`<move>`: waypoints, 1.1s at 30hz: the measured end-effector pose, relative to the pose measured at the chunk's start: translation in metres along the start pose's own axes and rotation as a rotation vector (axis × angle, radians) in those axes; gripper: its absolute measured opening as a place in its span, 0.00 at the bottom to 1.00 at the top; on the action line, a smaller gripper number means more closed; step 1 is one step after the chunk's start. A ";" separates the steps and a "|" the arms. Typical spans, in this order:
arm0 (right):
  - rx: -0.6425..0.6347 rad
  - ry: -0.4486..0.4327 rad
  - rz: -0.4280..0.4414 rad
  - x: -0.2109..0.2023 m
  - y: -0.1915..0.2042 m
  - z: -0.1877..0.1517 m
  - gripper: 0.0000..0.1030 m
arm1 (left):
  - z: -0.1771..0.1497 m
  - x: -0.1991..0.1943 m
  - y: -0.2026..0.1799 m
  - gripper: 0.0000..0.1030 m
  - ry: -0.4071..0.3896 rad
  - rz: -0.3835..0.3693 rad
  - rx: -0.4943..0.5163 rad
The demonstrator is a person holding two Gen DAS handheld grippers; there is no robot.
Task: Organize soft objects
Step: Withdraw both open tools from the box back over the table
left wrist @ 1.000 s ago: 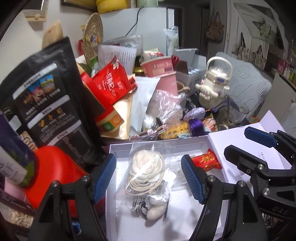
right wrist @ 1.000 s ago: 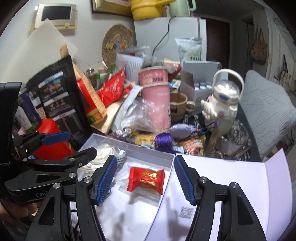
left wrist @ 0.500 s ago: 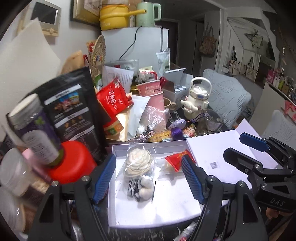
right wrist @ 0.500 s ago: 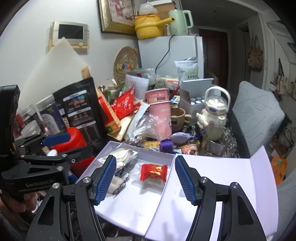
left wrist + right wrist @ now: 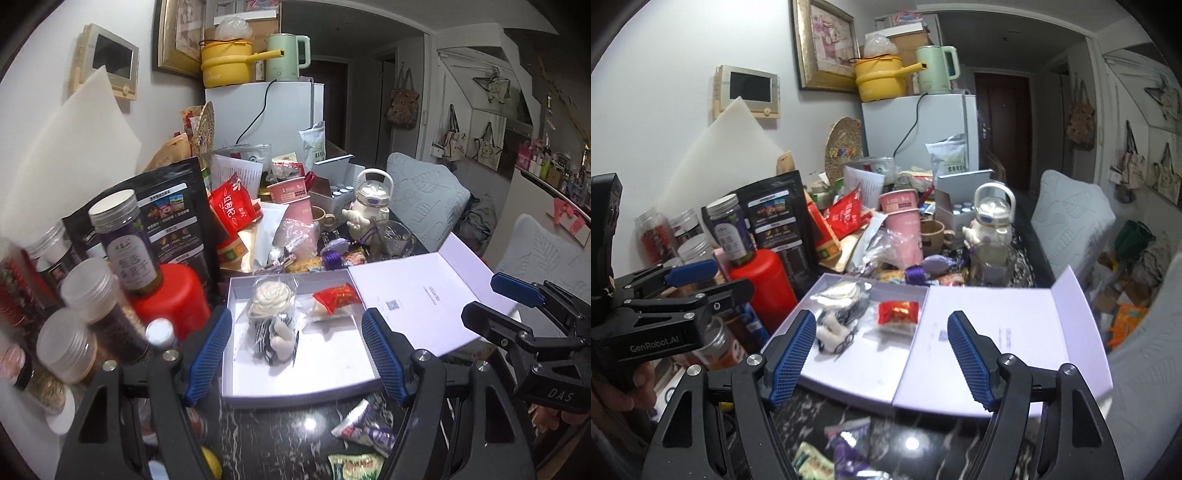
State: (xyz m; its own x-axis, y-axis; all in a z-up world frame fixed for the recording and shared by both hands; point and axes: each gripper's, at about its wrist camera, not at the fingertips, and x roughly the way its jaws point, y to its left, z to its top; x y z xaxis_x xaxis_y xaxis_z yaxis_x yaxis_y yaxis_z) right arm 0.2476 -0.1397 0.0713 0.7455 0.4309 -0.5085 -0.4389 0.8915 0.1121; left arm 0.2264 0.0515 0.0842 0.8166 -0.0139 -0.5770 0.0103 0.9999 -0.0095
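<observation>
A shallow white box (image 5: pixel 236 391) lies open on the dark table, its lid (image 5: pixel 424 302) folded out to the right. Inside it are a clear bag with a cream knitted flower and striped cloth (image 5: pixel 273 314) and a red foil packet (image 5: pixel 338 297). My left gripper (image 5: pixel 295 354) hangs above the box's near edge, open and holding nothing. My right gripper (image 5: pixel 881 356) is over the seam between box and lid (image 5: pixel 997 332), its jaws opening with nothing between them. The bag (image 5: pixel 838 314) and the red packet (image 5: pixel 898 312) lie beyond its tips.
Left of the box stand a red canister (image 5: pixel 173 295), several lidded jars (image 5: pixel 66 350) and a black pouch (image 5: pixel 170 218). Behind it are pink cups (image 5: pixel 905 229) and a cream kettle-shaped bottle (image 5: pixel 991 229). Loose wrappers (image 5: pixel 369 424) lie on the marble in front.
Both grippers have drawn back and upward from the box, so the whole box, lid and front of the table now show. The right jaws stand wider apart.
</observation>
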 end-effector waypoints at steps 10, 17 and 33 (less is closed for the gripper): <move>0.034 0.007 -0.026 -0.039 0.011 -0.041 0.78 | -0.039 -0.030 -0.012 0.79 0.005 -0.025 0.026; 0.047 0.040 -0.047 -0.050 0.018 -0.071 0.78 | -0.066 -0.037 -0.019 0.79 0.040 -0.063 0.038; 0.105 0.118 -0.010 -0.037 0.025 -0.138 0.78 | -0.128 -0.013 -0.027 0.79 0.141 -0.147 0.036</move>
State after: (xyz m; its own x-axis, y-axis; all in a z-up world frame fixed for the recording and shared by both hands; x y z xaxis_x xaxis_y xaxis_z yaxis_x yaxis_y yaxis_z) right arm 0.1396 -0.1531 -0.0250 0.6829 0.4080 -0.6059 -0.3723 0.9081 0.1918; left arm 0.1415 0.0239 -0.0131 0.7157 -0.1575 -0.6804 0.1466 0.9864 -0.0742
